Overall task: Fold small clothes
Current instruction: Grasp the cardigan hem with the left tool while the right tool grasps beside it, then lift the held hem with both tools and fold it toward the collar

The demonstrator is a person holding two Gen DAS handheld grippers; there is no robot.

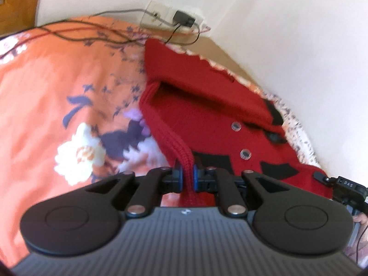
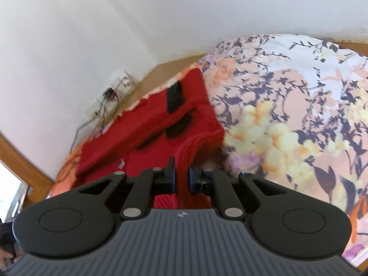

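1. Grippers first: the left gripper [image 1: 186, 176] was clamped on a ribbed red edge of the cardigan [image 1: 207, 105], knit pinched between its blue pads [image 1: 180, 176].
2. The right gripper [image 2: 181, 178] pinched another ribbed edge of the cardigan [image 2: 147, 126] the same way, fabric filling the gap between its fingers.
3. The cardigan (red knit, black patches, two pale buttons [image 1: 235, 126]) lay on the bedspread [image 1: 57, 87] near the wall, part of it folded over.
4. The bedspread was orange and floral, spreading wide in the right view [image 2: 287, 115].
5. Beyond it, a wall socket [image 1: 161, 11] held a black plug [image 1: 182, 18], with cables trailing over the bedspread.
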